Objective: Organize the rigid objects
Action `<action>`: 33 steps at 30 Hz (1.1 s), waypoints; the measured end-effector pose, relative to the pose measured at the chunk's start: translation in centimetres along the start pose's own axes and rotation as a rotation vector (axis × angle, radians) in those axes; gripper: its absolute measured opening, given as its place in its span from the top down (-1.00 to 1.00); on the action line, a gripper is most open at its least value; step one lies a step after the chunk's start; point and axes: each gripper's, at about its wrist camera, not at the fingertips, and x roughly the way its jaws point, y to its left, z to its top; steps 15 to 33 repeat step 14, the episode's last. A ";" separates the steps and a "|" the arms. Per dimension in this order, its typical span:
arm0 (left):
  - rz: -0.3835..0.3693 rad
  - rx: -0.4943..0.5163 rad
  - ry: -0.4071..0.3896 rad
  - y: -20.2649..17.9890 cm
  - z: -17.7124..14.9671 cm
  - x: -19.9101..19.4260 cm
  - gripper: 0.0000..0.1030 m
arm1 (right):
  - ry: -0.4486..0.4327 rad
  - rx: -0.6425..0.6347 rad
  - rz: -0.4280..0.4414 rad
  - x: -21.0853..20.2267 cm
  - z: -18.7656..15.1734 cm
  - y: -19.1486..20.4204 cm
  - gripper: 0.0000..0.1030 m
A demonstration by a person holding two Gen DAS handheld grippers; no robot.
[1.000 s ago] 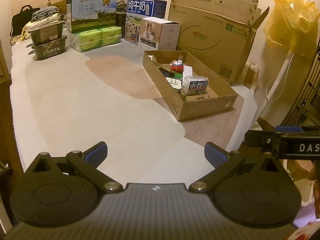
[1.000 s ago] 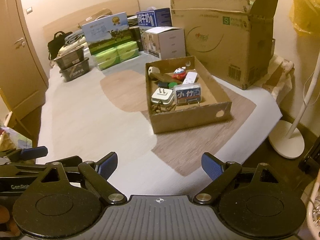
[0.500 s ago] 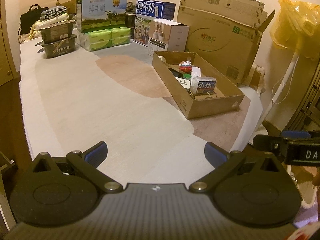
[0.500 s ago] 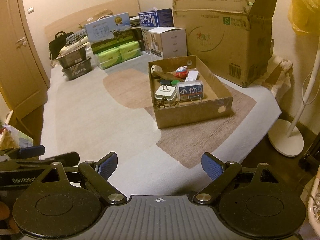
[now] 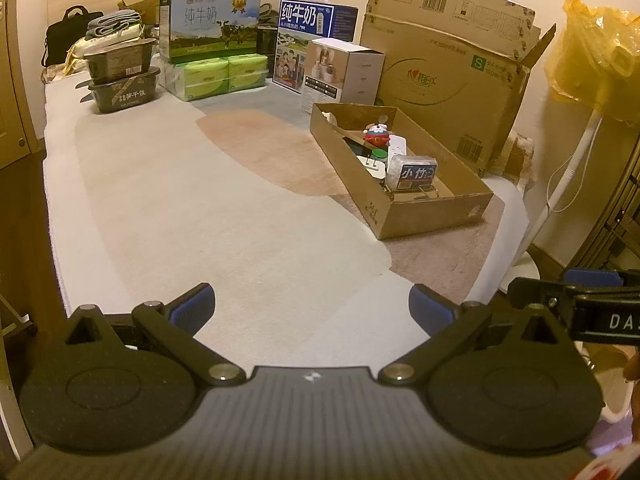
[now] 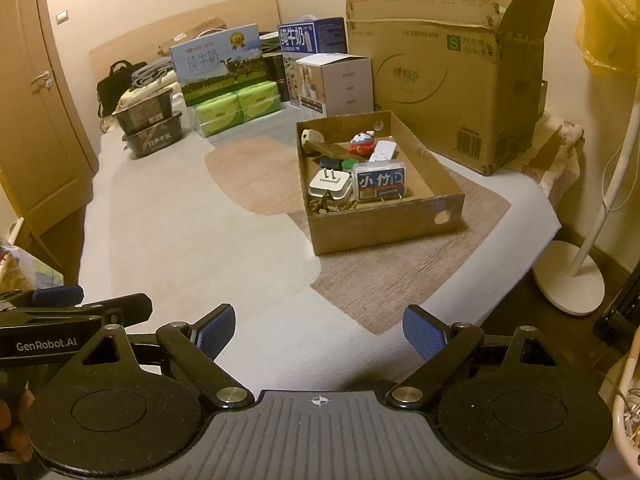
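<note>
big cardboard box [image 6: 436, 92], milk cartons [image 5: 212, 28], fan stand [image 6: 570, 276], door [image 6: 28, 120]

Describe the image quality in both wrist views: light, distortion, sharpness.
Left wrist view: dim warm yellow light, strong fisheye bending of the large cardboard carton, dark vignetted corners, left gripper sharp. Right wrist view: same amber cast, door curved by the lens, shallow cardboard box in fair focus, no glare.

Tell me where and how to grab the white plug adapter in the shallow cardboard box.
Grip the white plug adapter across its flat side faces, coming from above. It lies prongs-up, with the box wall on one side and the blue-labelled case on the other, so a sideways approach looks blocked.
</note>
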 end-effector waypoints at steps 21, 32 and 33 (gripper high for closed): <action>0.000 -0.004 -0.003 0.3 -0.2 0.2 -1.00 | 0.005 0.001 0.000 0.2 -0.4 0.0 -0.75; 0.000 -0.004 -0.003 0.3 -0.2 0.2 -1.00 | 0.005 0.001 0.000 0.2 -0.4 0.0 -0.75; 0.000 -0.004 -0.003 0.3 -0.2 0.2 -1.00 | 0.005 0.001 0.000 0.2 -0.4 0.0 -0.75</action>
